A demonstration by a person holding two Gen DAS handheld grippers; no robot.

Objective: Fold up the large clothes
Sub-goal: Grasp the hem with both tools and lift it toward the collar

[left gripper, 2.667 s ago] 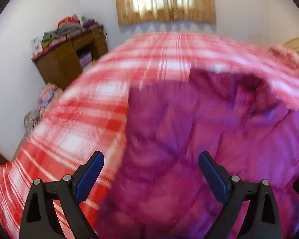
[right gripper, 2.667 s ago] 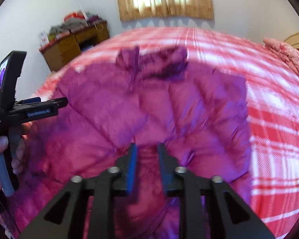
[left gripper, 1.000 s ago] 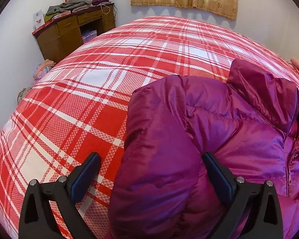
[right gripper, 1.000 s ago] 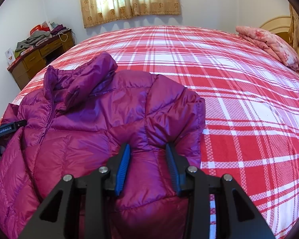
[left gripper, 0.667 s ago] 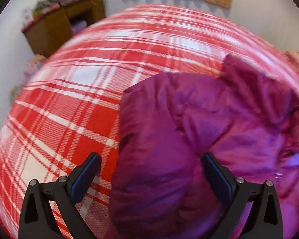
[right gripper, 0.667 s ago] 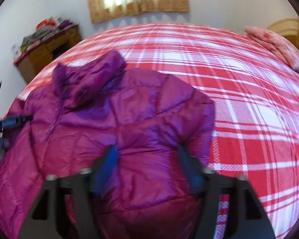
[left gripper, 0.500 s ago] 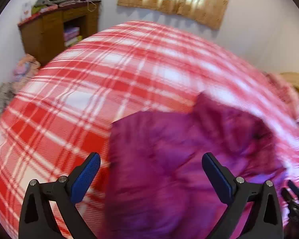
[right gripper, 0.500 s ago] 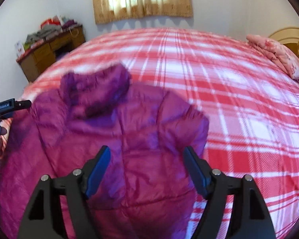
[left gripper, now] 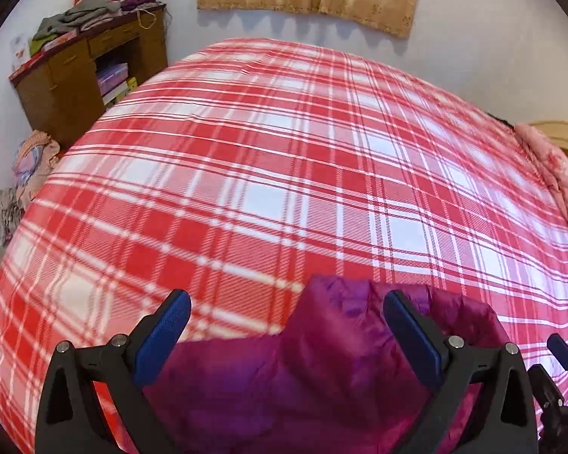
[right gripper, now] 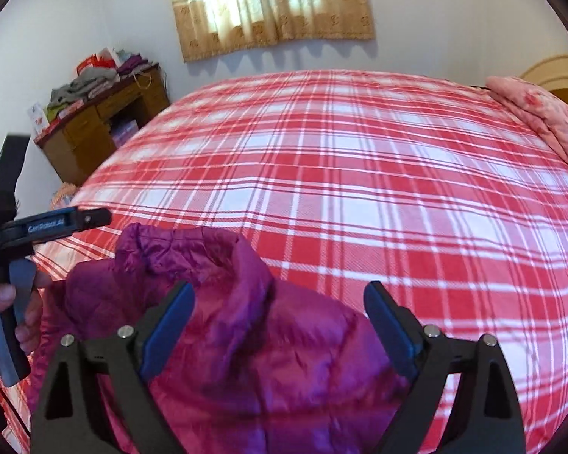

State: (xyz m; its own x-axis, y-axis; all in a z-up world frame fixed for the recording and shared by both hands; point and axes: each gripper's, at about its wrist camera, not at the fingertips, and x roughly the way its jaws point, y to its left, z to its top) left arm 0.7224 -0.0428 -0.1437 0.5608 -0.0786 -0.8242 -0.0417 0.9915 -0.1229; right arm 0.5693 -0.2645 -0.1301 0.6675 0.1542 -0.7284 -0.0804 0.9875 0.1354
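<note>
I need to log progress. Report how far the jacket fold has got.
Done: the jacket lies on the bed, spread but not visibly folded. In hand: nothing; the left gripper and right gripper are both open above it. Left: apparently the whole fold, as the hood lies rumpled on top.

A wide bed (left gripper: 284,174) fills the room, covered edge to edge by a red-and-white checked blanket (right gripper: 359,204) pulled fairly smooth. At the near edge a purple padded jacket (right gripper: 246,340) lies bunched straight on the blanket, its collar rumpled and raised towards the far side. At the far right, by the headboard, a pink flowered pillow (right gripper: 541,121) rests on the bed, well apart from the jacket.
</note>
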